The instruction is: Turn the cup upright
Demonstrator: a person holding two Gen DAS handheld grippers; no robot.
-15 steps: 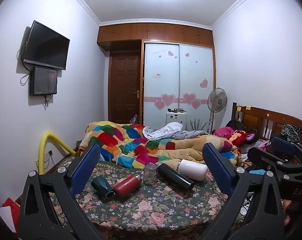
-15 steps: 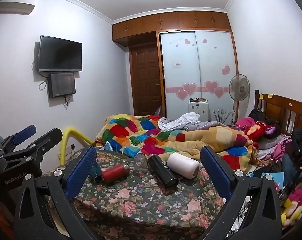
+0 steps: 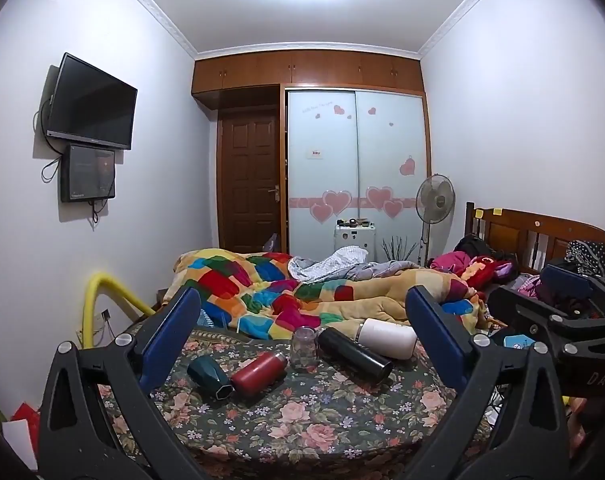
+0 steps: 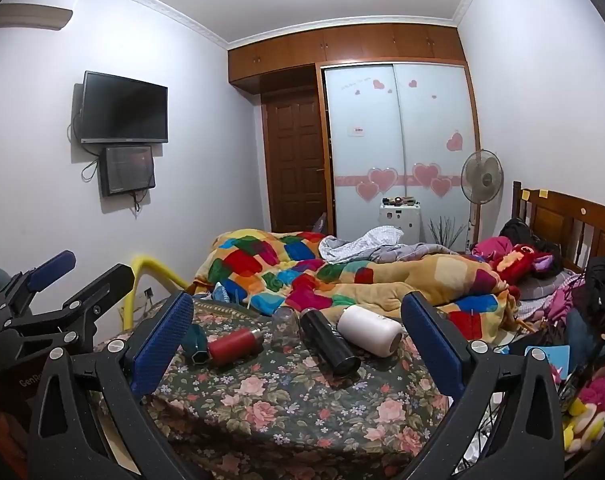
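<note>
Several cups lie on their sides on the floral table (image 3: 302, 412): a dark teal cup (image 3: 209, 376), a red flask (image 3: 258, 372), a black flask (image 3: 354, 352) and a white cup (image 3: 388, 338). A clear glass (image 3: 303, 347) stands mouth down between them. They also show in the right wrist view: teal (image 4: 196, 344), red (image 4: 234, 346), glass (image 4: 284, 328), black (image 4: 330, 342), white (image 4: 368, 336). My left gripper (image 3: 302, 344) is open and empty, short of the cups. My right gripper (image 4: 296, 344) is open and empty too.
A bed with a patchwork quilt (image 3: 302, 292) lies right behind the table. A yellow tube (image 3: 102, 300) stands at the left wall. The right gripper's body (image 3: 562, 320) shows at the right of the left wrist view. Clutter and toys (image 4: 582, 400) lie right of the table.
Both views have shifted only slightly. The cups lie as before and both grippers stay open.
</note>
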